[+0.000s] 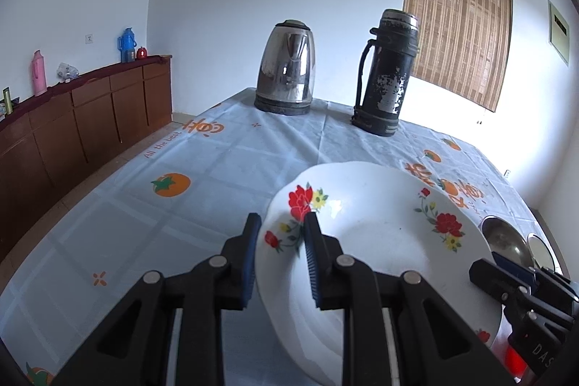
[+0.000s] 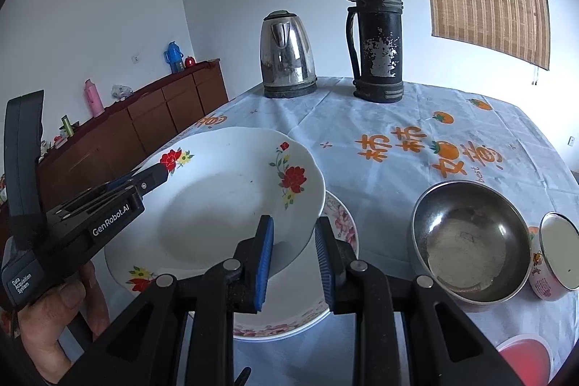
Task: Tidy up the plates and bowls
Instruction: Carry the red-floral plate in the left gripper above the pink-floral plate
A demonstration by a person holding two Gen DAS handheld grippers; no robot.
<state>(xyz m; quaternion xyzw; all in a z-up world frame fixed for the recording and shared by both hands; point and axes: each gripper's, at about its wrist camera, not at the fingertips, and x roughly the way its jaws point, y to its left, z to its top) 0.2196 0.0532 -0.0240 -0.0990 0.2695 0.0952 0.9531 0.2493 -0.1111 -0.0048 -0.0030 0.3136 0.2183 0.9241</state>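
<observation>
We are carrying the white flowered plate point(image 2: 231, 194) with both grippers, the left gripper point(image 1: 280, 234) and the right gripper point(image 2: 294, 234) each pinching its rim between their jaws, above the pink-rimmed plate point(image 2: 340, 219) on the table point(image 2: 380, 118). We judge keeping it level and centred before lowering matters most.

pink-flowered plate point(image 2: 340, 223): mostly hidden under my white plate point(image 2: 231, 190).
red lid point(image 2: 524, 355): cut off at five o'clock.

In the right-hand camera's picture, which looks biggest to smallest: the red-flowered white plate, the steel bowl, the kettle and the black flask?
1. White plate, nearest the camera
2. Steel bowl
3. Black flask and kettle: alike, both far back, so unsure
</observation>
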